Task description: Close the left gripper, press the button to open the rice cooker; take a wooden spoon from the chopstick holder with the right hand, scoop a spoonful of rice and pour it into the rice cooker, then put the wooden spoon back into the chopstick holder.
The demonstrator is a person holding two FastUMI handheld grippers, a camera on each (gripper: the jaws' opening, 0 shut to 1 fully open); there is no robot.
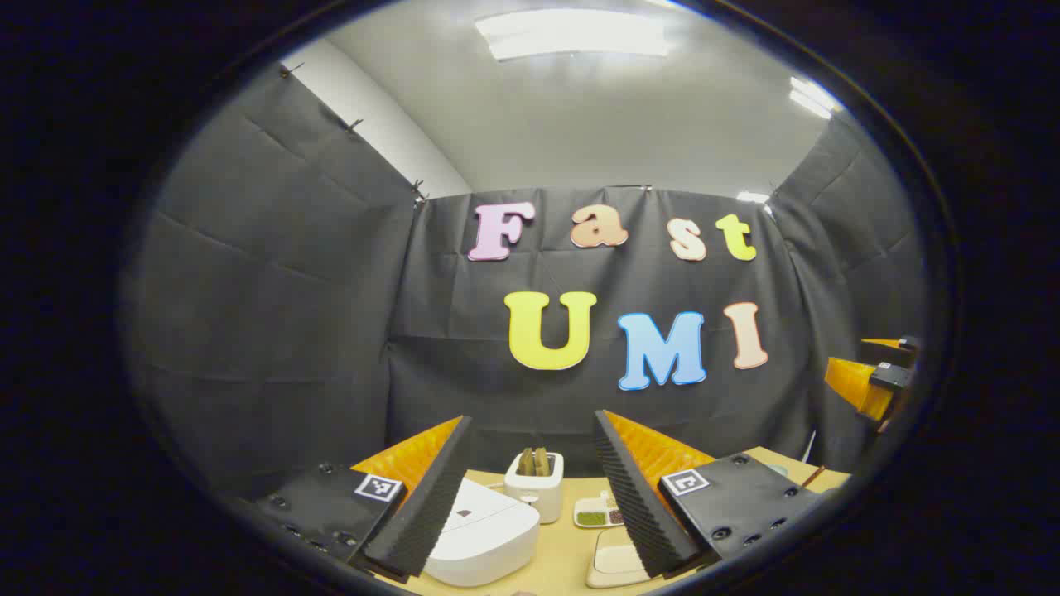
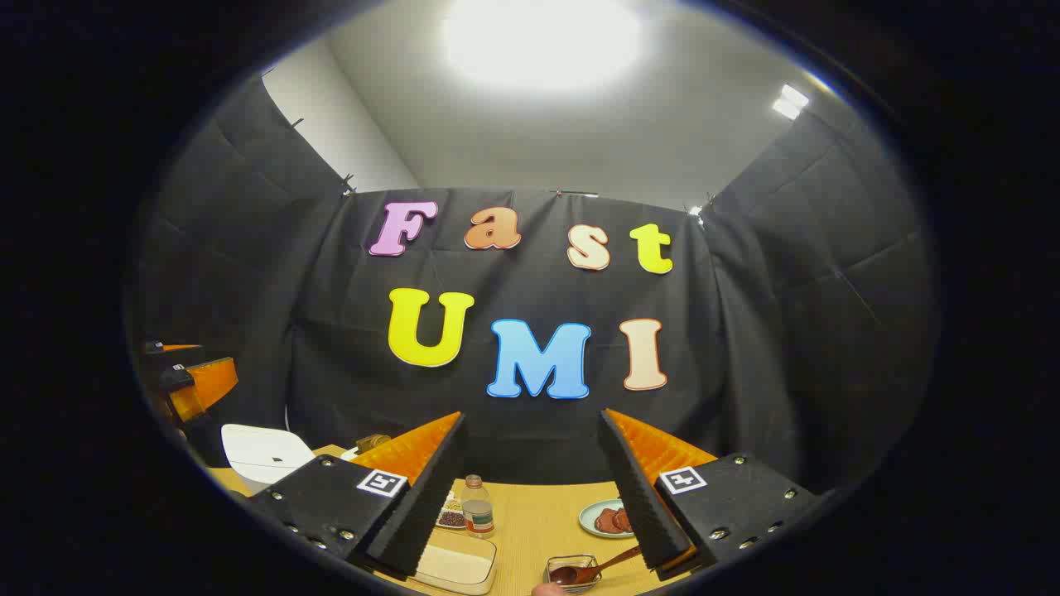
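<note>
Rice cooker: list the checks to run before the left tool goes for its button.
1. Left tool closed for pressing: not ok, its fingers stand wide apart.
2. Rice cooker lid down, ready to be opened: ok.
3. Right tool open and empty for the spoon: ok.
4. Chopstick holder upright with wooden utensils in it: ok; it stands behind the cooker.
5. Rice ready to scoop: cannot tell; the pale tray may hold it.
</note>
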